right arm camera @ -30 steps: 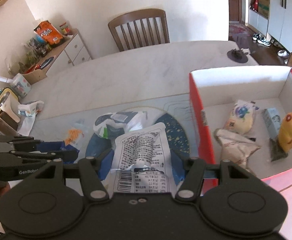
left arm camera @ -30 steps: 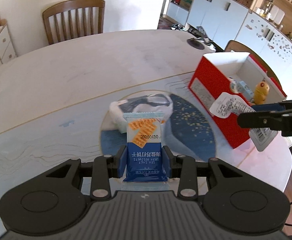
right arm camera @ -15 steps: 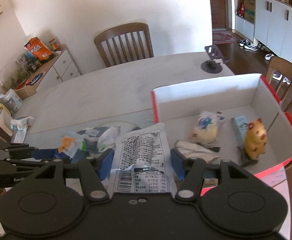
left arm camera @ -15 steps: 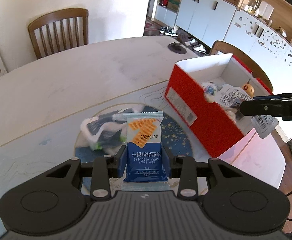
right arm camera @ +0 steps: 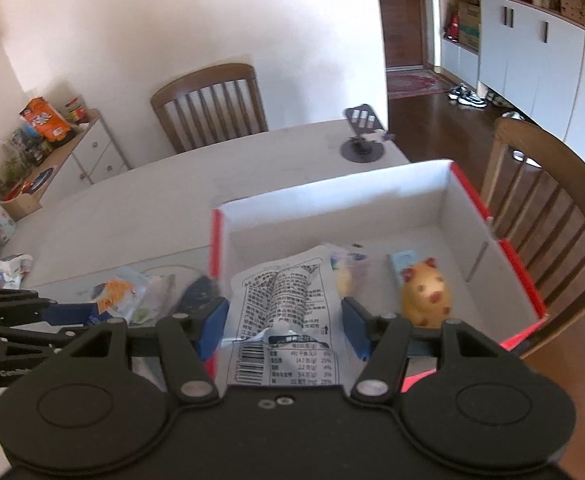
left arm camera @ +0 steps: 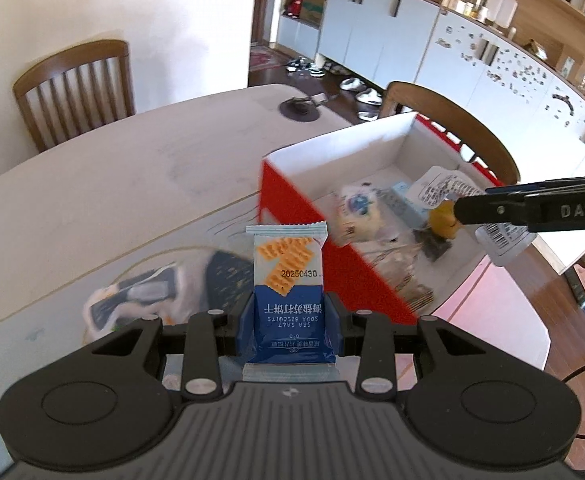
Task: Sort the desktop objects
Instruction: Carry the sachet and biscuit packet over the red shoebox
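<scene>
Your left hand-held gripper (left arm camera: 290, 320) clamped on blue-and-white soda biscuit packet (left arm camera: 288, 280), packet upright between pads. Your right hand-held gripper (right arm camera: 284, 326) clamped on white printed plastic snack pouch (right arm camera: 286, 308), above red-and-white cardboard box (right arm camera: 372, 196). Yellow toy figurine (right arm camera: 426, 296) in box, just right of pouch. Pale marble-look counter (left arm camera: 112, 184) ahead. Brown wooden slat-back chair (right arm camera: 208, 104) beyond counter, white wall behind.

Box (right arm camera: 444, 196) open-topped, far half bare.
</scene>
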A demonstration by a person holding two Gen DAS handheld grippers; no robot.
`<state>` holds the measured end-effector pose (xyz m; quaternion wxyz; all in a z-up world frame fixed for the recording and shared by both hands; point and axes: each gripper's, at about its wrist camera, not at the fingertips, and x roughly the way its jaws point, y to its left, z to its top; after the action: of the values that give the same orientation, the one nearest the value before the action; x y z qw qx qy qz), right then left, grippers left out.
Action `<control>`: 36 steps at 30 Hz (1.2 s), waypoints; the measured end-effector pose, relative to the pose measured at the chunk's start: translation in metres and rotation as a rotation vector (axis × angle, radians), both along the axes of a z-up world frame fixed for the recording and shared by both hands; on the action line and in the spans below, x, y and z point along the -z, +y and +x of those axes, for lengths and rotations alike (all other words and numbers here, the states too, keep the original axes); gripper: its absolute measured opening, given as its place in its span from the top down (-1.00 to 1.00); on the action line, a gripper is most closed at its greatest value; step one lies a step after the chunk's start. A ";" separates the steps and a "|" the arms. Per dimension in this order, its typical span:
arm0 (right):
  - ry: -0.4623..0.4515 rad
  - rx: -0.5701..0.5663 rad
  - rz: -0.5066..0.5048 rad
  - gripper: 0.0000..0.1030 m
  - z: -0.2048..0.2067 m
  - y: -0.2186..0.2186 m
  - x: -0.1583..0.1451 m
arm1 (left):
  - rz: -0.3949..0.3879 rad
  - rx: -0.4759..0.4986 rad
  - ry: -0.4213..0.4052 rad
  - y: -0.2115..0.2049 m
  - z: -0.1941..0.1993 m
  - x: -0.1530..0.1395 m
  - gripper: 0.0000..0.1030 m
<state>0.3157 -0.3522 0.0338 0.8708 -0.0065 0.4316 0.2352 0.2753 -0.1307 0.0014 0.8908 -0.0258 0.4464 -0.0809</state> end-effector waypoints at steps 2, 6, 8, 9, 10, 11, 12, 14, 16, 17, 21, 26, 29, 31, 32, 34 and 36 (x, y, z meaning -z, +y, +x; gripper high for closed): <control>0.000 0.015 -0.005 -0.18 0.005 -0.010 0.002 | 0.003 0.016 -0.004 -0.011 0.007 -0.001 0.31; -0.003 0.032 -0.015 -0.17 0.014 -0.026 0.003 | 0.009 0.051 -0.008 -0.033 0.021 -0.001 0.31; -0.011 0.038 -0.022 -0.17 0.019 -0.032 0.002 | 0.012 0.062 -0.008 -0.041 0.027 -0.002 0.31; -0.013 0.040 -0.023 -0.17 0.021 -0.034 0.002 | 0.013 0.068 -0.007 -0.046 0.030 -0.001 0.31; -0.016 0.043 -0.023 -0.17 0.024 -0.035 0.002 | 0.014 0.073 -0.007 -0.049 0.033 -0.001 0.31; -0.017 0.044 -0.023 -0.17 0.026 -0.037 0.002 | 0.016 0.078 -0.006 -0.053 0.035 -0.001 0.31; -0.018 0.044 -0.024 -0.17 0.029 -0.038 0.003 | 0.018 0.084 -0.005 -0.057 0.039 0.000 0.31; -0.017 0.045 -0.028 -0.17 0.035 -0.039 0.005 | 0.023 0.094 -0.002 -0.064 0.045 0.001 0.31; -0.017 0.041 -0.032 -0.17 0.040 -0.039 0.007 | 0.026 0.101 0.004 -0.069 0.052 0.004 0.31; -0.018 0.039 -0.035 -0.17 0.043 -0.039 0.008 | 0.026 0.102 0.009 -0.071 0.056 0.005 0.31; -0.017 0.035 -0.039 -0.17 0.057 -0.039 0.011 | 0.021 0.105 0.026 -0.077 0.070 0.010 0.31; 0.003 0.039 -0.042 -0.17 0.075 -0.037 0.019 | 0.022 0.118 0.049 -0.084 0.088 0.017 0.31; 0.011 0.038 -0.042 -0.17 0.083 -0.036 0.024 | 0.026 0.121 0.065 -0.086 0.099 0.023 0.31; 0.016 0.039 -0.046 -0.17 0.090 -0.034 0.027 | 0.029 0.123 0.076 -0.088 0.106 0.027 0.31; 0.019 0.037 -0.049 -0.17 0.093 -0.032 0.028 | 0.031 0.124 0.080 -0.089 0.108 0.029 0.31; 0.025 0.039 -0.055 -0.17 0.099 -0.032 0.032 | 0.039 0.123 0.088 -0.090 0.115 0.033 0.31; 0.036 0.038 -0.060 -0.17 0.106 -0.030 0.036 | 0.045 0.121 0.097 -0.090 0.123 0.036 0.31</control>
<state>0.4217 -0.3818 -0.0022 0.8666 -0.0201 0.4543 0.2056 0.3978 -0.2211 -0.0350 0.8619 0.0171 0.4916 -0.1231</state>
